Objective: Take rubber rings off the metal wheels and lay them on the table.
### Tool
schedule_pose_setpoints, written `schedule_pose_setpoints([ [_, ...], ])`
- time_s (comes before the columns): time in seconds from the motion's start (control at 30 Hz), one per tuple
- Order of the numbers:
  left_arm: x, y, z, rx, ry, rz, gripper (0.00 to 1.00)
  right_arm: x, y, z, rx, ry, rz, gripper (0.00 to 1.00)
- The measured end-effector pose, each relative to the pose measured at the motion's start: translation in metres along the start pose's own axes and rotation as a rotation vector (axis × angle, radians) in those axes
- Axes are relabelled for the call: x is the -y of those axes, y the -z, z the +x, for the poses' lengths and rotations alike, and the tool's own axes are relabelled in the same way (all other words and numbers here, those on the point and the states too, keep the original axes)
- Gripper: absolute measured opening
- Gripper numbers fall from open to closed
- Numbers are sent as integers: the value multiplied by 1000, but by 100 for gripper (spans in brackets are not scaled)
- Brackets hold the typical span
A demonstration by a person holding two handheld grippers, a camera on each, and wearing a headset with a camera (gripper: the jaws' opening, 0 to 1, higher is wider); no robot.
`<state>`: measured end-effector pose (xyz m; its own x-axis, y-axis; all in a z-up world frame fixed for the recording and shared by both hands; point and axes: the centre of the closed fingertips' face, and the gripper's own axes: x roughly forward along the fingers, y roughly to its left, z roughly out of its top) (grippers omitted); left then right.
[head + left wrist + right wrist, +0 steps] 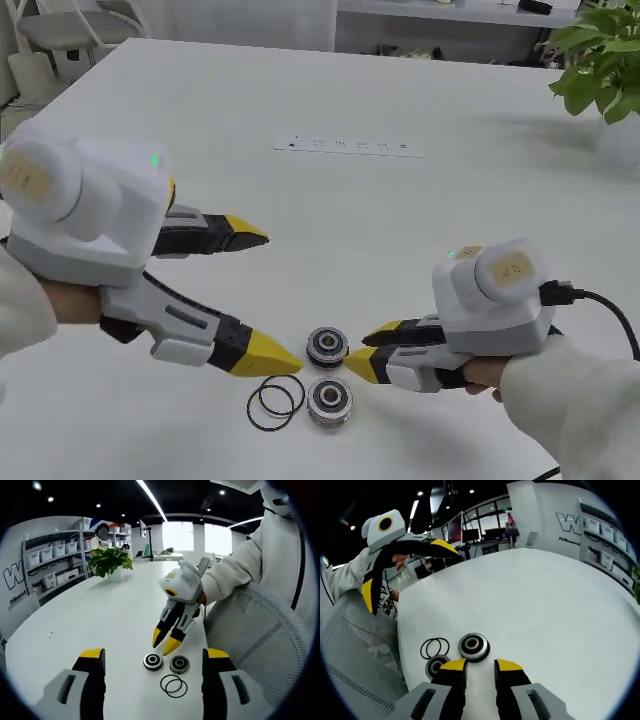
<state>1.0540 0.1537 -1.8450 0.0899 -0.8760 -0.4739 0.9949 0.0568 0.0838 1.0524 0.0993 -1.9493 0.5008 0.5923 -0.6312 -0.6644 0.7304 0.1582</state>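
Two small metal wheels (327, 345) (329, 398) lie side by side near the table's front edge. The farther wheel (473, 646) shows a dark outer band; the nearer one (437, 666) looks grey. Two thin black rubber rings (275, 402) lie overlapped flat on the table just left of the nearer wheel. My left gripper (262, 295) hovers wide open to the left of the wheels, holding nothing. From the right, my right gripper (362, 348) points at the farther wheel, jaws a narrow gap apart with nothing between them, tips just short of it.
A white power strip (347, 146) lies across the middle of the white table (420, 220). A potted plant (600, 60) stands at the far right. A mesh chair back (250, 630) is close to the table's near edge. A black cable (605, 305) trails from the right gripper.
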Motion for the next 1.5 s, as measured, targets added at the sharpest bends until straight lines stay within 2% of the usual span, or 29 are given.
schedule_pose_setpoints([
  [0.03,-1,-3,3,-4,8,47,75,0,0,0,1,0,0,19],
  [0.1,-2,-7,8,-5,13,70,71,1,0,0,2,0,3,19],
  [0.17,-8,-7,17,-8,11,68,65,1,1,0,-1,1,5,19],
  [0.27,-13,-5,28,-6,15,46,62,1,1,0,-1,-1,6,19],
  [0.33,-15,-1,35,-16,15,38,60,1,1,0,2,-3,6,20],
  [0.4,-18,6,41,-29,-8,43,56,0,1,1,2,-8,5,20],
  [0.47,-19,13,47,-14,-29,29,51,-1,1,2,1,-12,4,20],
  [0.53,-19,21,51,-3,-41,-11,47,-2,1,2,-1,-15,-2,20],
  [0.67,-17,37,54,-33,-57,-12,45,-3,2,3,-4,-18,-5,20],
  [0.73,-18,40,56,-28,-65,-18,41,-3,3,3,-6,-18,-4,20],
  [0.8,-19,38,59,9,-85,-82,36,-3,3,3,-7,-19,-4,20],
  [0.83,-16,41,61,4,-64,-91,34,-3,4,3,-9,-20,-5,20],
  [1.0,-11,48,68,-12,-51,-87,30,-4,4,4,-10,-22,-9,19],
  [1.1,-7,53,71,-22,-40,-106,28,-4,4,4,-11,-23,-8,19],
  [1.27,-3,62,78,-48,-27,-103,19,-6,3,5,-6,-26,-24,20],
  [1.5,-2,64,80,-56,-20,-90,11,-9,1,8,5,-29,-55,24],
])
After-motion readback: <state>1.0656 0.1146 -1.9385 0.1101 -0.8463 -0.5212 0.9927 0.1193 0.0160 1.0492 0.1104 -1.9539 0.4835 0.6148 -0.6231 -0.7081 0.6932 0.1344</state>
